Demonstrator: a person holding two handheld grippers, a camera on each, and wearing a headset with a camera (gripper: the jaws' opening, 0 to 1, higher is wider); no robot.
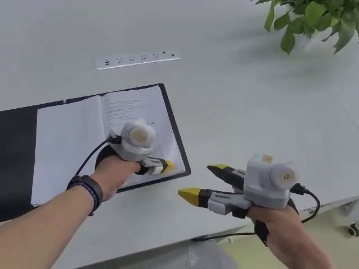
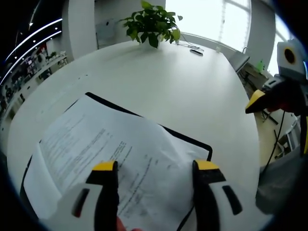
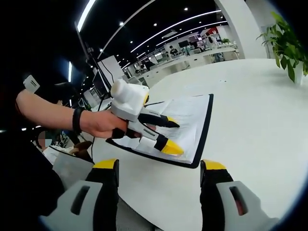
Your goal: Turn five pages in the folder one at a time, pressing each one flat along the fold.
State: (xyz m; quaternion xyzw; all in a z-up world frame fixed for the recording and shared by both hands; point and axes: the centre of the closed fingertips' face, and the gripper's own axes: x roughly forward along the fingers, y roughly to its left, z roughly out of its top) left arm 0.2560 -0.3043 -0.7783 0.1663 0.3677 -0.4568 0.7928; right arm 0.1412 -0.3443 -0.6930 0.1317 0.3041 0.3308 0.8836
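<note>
Folder (image 1: 17, 145) lies open on the table (image 1: 252, 101). Its printed lines are too small to read, and its left end is cut off. Left gripper (image 2: 156, 166), jaws spread and empty, is over the folder's right page near the lower corner. Right gripper (image 1: 202, 181), marked "62", jaws apart, is over bare table right of the folder.

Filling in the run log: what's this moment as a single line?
left gripper: open, over right page | right gripper: open, over table beside folder | folder: lying open
</note>
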